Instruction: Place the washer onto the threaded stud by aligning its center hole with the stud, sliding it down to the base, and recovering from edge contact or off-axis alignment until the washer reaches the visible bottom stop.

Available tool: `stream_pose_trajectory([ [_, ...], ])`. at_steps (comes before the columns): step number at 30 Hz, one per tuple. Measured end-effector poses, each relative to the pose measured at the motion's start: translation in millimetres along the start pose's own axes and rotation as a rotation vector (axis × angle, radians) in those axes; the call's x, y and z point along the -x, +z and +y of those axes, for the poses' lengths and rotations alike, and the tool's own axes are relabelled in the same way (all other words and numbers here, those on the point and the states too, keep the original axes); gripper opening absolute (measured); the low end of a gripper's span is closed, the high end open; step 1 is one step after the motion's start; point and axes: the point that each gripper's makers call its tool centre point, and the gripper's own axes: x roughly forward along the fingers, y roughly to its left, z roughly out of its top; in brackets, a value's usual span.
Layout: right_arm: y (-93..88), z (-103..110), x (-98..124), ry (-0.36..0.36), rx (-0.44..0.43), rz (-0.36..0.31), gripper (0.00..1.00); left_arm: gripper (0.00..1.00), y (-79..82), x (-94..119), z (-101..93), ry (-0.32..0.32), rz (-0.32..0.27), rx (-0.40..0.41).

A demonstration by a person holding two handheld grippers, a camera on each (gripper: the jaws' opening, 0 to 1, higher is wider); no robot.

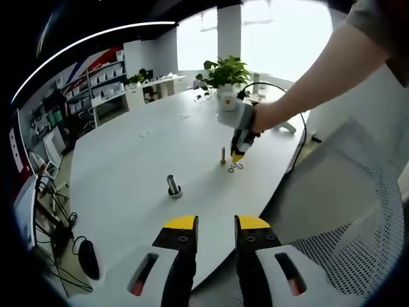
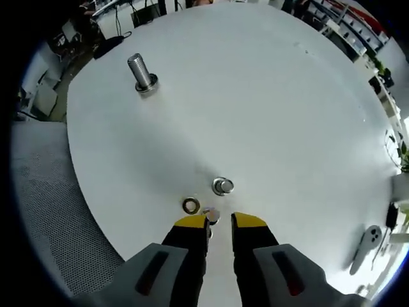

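A thin threaded stud (image 2: 222, 186) stands upright on the white table (image 2: 255, 96), just ahead of my right gripper (image 2: 220, 222). One washer (image 2: 190, 205) lies flat to the stud's left, and a second washer (image 2: 211, 215) lies at the tip of my left jaw, partly hidden. The right jaws stand a little apart and hold nothing. In the left gripper view the right gripper (image 1: 237, 157) points down at the washers (image 1: 235, 167) beside the stud (image 1: 223, 155). My left gripper (image 1: 217, 224) hangs open over the table's near edge.
A thick bolt (image 1: 174, 186) (image 2: 142, 71) with a washer at its base stands apart on the table. A potted plant (image 1: 225, 71) is at the far end. A mesh chair (image 1: 358, 217) sits by the table edge, and a white controller (image 2: 369, 244) lies to the right.
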Motion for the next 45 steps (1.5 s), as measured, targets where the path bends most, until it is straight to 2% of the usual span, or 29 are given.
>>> stream_pose_trajectory([
  [7,-19.2,2.5,-11.0,0.029,-0.029,0.013,0.17,0.21,-1.9,0.0,0.7,0.012,0.011,-0.018],
  [15,-23.5,0.1,-20.5,0.040,-0.032,0.020,0.18,0.21,-4.8,-1.4,1.3,0.015,0.026,-0.025],
  [18,-23.6,-1.7,-21.3,0.026,-0.013,0.018,0.17,0.21,-4.6,-0.7,2.3,0.018,0.026,-0.018],
  [21,-22.8,-2.0,-22.5,0.028,0.042,0.009,0.17,0.21,-5.3,-1.1,2.1,0.017,0.030,-0.017],
  [24,-23.1,-4.0,-23.4,0.035,0.019,0.007,0.16,0.21,-5.4,-1.4,2.4,0.021,0.031,-0.025],
  [26,-22.3,-3.8,-23.8,0.036,0.019,0.018,0.16,0.21,-5.2,-0.9,2.5,0.022,0.030,-0.021],
  [29,-22.2,-2.5,-24.7,0.041,0.075,0.061,0.16,0.21,-5.5,-1.1,2.4,0.022,0.032,-0.022],
  [38,-23.0,-2.6,-24.7,0.040,0.078,0.116,0.16,0.21,-6.0,-1.1,1.8,0.024,0.037,-0.032],
  [41,-22.0,-2.1,-25.1,0.037,0.062,0.132,0.16,0.21,-5.6,-1.1,1.4,0.025,0.035,-0.037],
  [44,-21.6,-0.2,-24.8,0.016,0.063,0.176,0.16,0.21,-6.5,-1.5,0.1,0.020,0.041,-0.043],
  [45,-22.7,-1.4,-25.0,-0.003,0.017,0.194,0.16,0.21,-6.3,-1.5,-0.3,0.019,0.041,-0.045],
])
